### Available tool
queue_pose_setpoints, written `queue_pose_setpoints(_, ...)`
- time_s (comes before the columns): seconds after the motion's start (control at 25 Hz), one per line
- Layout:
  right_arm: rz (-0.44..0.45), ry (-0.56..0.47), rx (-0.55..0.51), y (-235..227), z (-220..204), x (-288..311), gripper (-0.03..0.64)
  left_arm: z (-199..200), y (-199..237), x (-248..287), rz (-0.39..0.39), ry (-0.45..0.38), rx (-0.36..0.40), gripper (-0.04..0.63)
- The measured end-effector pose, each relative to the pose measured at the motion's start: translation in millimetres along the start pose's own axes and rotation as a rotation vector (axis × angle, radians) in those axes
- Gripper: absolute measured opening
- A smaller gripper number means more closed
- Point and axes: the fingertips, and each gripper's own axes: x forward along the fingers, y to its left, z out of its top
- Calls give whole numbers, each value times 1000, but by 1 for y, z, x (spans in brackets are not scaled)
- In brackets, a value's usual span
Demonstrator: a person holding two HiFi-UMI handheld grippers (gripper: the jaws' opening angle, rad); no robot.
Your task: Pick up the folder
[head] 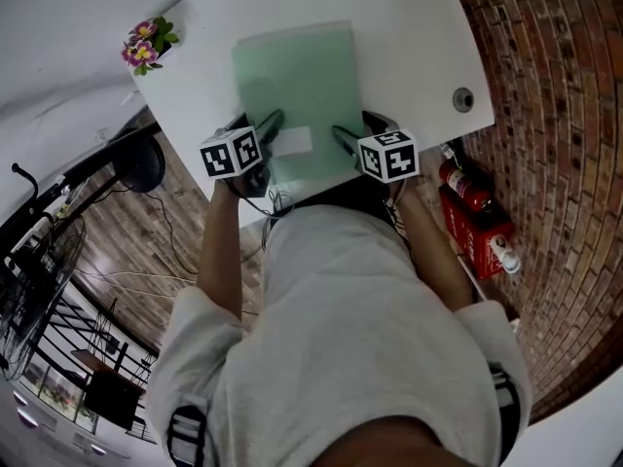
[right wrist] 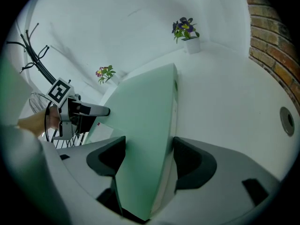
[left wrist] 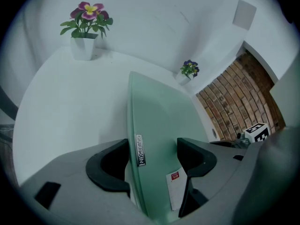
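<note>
At the near edge of the round white table (head: 419, 37), the left gripper (head: 273, 129) and right gripper (head: 343, 139) each pinch the pale green plastic folder (head: 292, 81), which extends over the tabletop. Beyond the folder, a small white pot (left wrist: 83, 49) holds pink flowers (left wrist: 89, 11).
</note>
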Motion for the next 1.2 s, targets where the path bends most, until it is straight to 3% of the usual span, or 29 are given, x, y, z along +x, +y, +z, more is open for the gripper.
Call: queue_pose_setpoints(1.2, -112, -74, 212, -60, -74, -68, 318, -34, -99, 48, -80, 153, 205, 328)
